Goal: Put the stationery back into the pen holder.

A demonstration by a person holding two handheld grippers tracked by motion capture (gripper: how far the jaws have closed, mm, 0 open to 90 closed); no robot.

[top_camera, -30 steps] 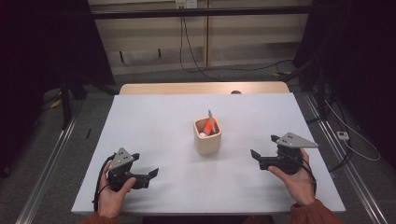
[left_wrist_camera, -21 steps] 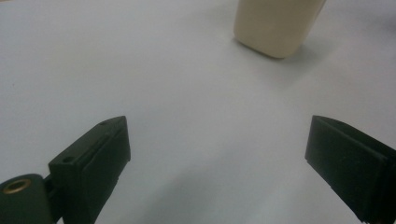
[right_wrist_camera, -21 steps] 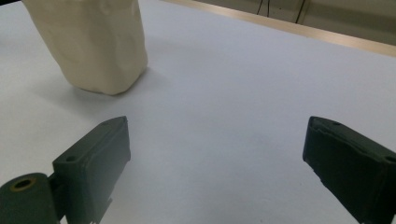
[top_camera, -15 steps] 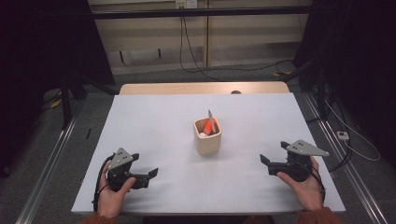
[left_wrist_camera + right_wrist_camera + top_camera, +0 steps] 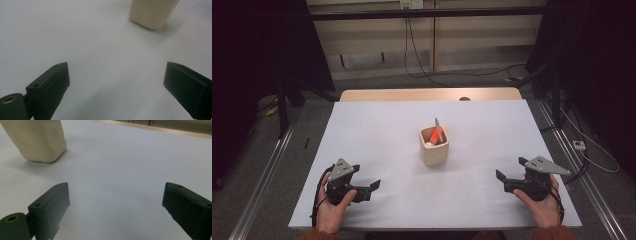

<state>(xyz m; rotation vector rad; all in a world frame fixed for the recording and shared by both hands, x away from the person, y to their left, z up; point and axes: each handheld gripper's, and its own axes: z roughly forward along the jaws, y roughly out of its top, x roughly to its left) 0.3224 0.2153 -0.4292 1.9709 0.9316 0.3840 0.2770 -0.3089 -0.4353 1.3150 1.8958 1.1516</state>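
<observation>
Two wide-open, empty grippers, left (image 5: 371, 186) and right (image 5: 501, 176), rest well apart from the cup (image 5: 434, 147); likely next, reaching toward it.

White rectangular worktop (image 5: 382, 130) with a bare wooden strip along the far edge. Near the middle, one beige square-sided holder (image 5: 434, 150), standing upright on the surface, with an orange item and a grey stick inside.
</observation>
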